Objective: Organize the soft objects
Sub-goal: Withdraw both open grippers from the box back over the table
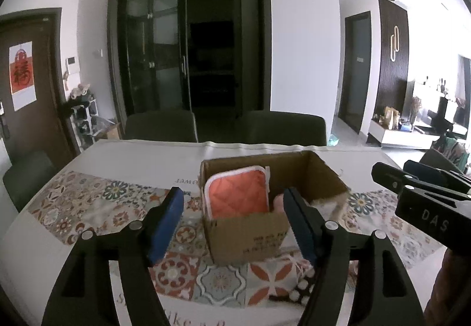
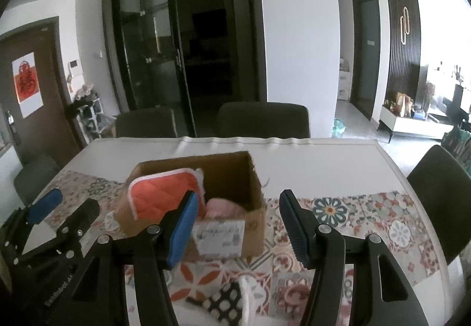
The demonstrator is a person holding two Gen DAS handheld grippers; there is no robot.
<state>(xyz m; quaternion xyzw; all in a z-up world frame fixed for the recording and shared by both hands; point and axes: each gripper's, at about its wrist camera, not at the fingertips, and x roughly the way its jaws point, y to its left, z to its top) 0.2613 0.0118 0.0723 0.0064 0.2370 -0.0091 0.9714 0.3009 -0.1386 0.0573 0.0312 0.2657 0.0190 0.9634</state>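
Fingers [image 1: 167, 217] of both grippers stand apart, grasping nothing. The orange potholder [image 1: 238, 193] sits in the cardboard box [image 1: 247, 234]; a dotted cloth [image 2: 226, 299], perhaps, waits on the table [image 2: 323, 161].

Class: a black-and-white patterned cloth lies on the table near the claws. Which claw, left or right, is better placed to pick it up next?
Probably the right claw: it is open and empty, and the patterned cloth lies just below it, between its fingers. From the left claw, also open, the cloth sits off under the right-hand finger.

Matt cardboard box [image 1: 250, 233] holds a quilted cloth potholder [image 1: 238, 193].
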